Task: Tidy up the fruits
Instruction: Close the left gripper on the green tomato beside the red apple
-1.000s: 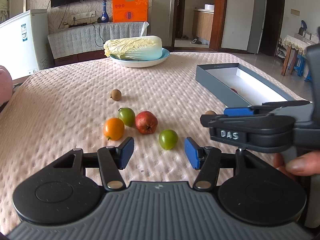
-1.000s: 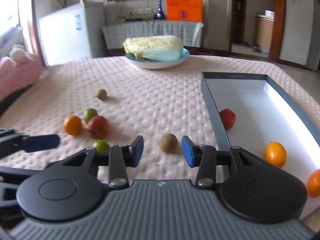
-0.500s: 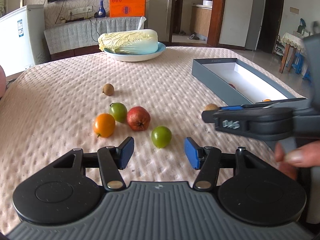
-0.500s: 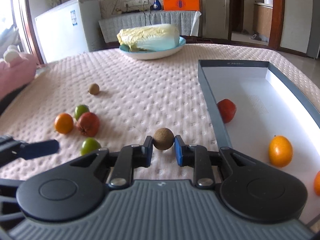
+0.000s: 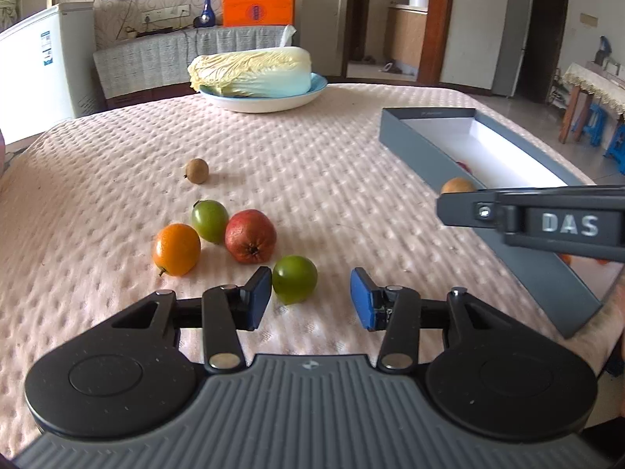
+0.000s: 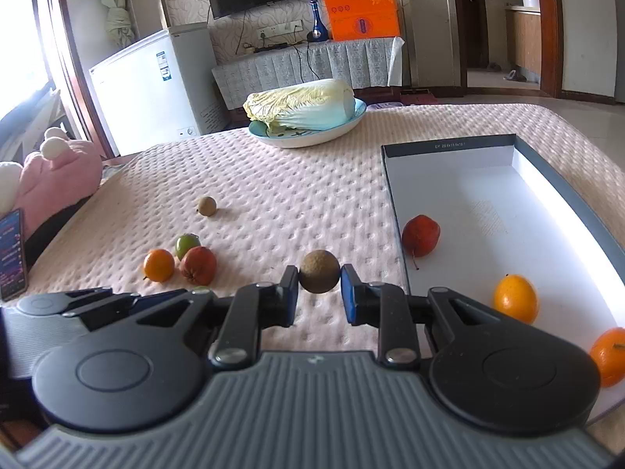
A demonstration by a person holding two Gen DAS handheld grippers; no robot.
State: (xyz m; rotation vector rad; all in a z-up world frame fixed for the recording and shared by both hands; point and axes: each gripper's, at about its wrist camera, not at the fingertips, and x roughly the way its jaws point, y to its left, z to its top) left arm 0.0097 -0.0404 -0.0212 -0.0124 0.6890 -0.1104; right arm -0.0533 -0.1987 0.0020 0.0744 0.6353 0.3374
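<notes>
My left gripper (image 5: 311,299) hangs low over the pink table cover, and its jaws are closing around a green fruit (image 5: 295,284). The left pad is at the fruit's side and the right pad stands clear of it. Just beyond lie an orange (image 5: 176,249), a second green fruit (image 5: 209,221), a red fruit (image 5: 250,235) and a small brown fruit (image 5: 197,170). My right gripper (image 6: 319,285) is shut on a round brown fruit (image 6: 319,271), held above the cover left of the grey box (image 6: 445,142). Inside the box lie a red fruit (image 6: 421,234) and two oranges (image 6: 515,299).
A blue plate (image 5: 273,103) with a cabbage (image 5: 254,74) stands at the far side of the table. A pink plush (image 6: 54,179) and a phone (image 6: 11,254) lie at the left edge. A person's hand shows at the right edge of the left wrist view.
The right gripper shut on the brown fruit and lifted it off the cover. The left gripper moved forward until the green fruit sat between its jaws, which narrowed.
</notes>
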